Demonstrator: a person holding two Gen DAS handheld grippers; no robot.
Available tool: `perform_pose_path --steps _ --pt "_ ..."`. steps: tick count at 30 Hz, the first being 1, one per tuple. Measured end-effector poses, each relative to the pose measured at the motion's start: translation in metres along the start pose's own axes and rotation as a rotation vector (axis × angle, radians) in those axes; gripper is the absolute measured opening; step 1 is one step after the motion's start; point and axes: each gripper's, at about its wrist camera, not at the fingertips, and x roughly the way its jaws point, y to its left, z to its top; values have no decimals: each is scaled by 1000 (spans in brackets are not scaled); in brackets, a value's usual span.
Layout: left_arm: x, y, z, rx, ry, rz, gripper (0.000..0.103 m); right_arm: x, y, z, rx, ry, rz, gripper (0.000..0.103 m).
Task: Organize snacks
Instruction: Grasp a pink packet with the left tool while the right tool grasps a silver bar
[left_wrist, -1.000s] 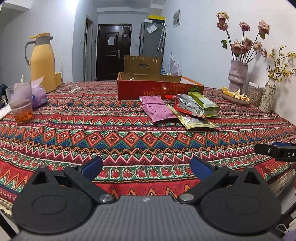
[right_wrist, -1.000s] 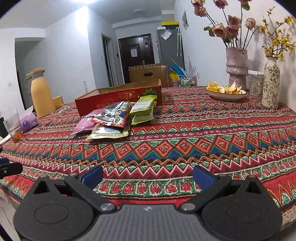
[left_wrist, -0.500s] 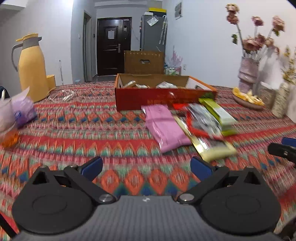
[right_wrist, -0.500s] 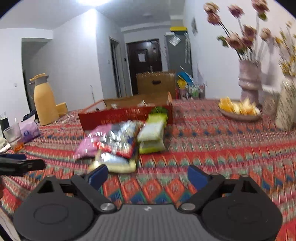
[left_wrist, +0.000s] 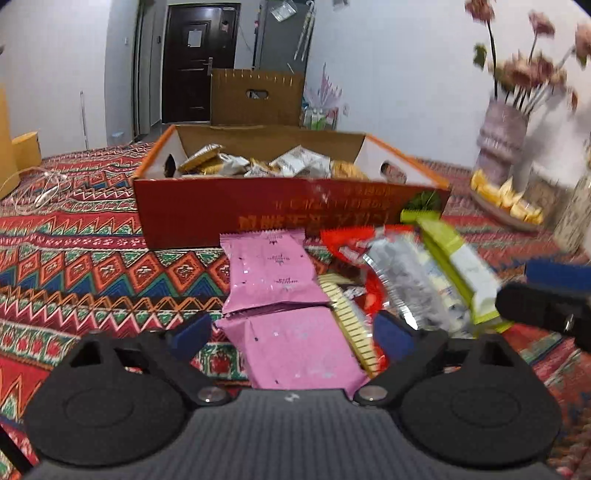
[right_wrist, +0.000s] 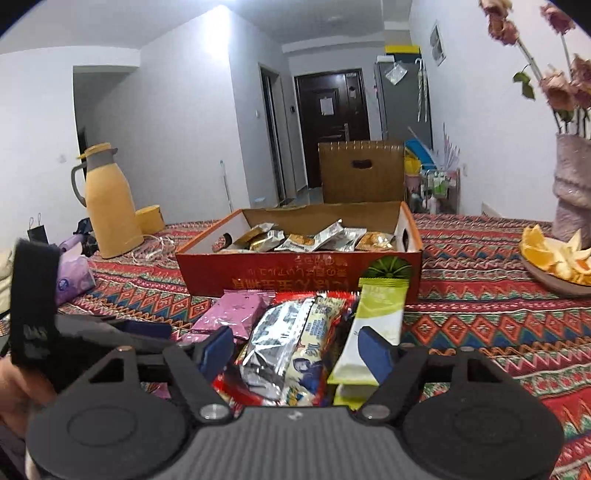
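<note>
A red cardboard box with several snack packets inside stands on the patterned tablecloth; it also shows in the right wrist view. In front of it lies a pile of packets: two pink ones, a silver one, a green one and a gold-edged one. My left gripper is open, its fingers either side of the nearer pink packet. My right gripper is open over the silver packet and green packet.
A yellow thermos jug and a purple tissue pack stand at the left. A bowl of orange peel and a flower vase stand at the right. A brown chair back rises behind the box.
Both grippers have moved forward across the table from its near edge to the packet pile. Both stay open and empty.
</note>
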Motion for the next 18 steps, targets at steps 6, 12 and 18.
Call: perform_pose_path --steps 6,12,18 --pt "2 18 -13 -42 -4 -15 82 38 9 8 -39 44 0 74" --pt "-10 31 -17 -52 -10 5 66 85 17 5 -91 135 -57 72" --pt "-14 39 -18 -85 -25 -25 63 91 22 0 -115 141 -94 53"
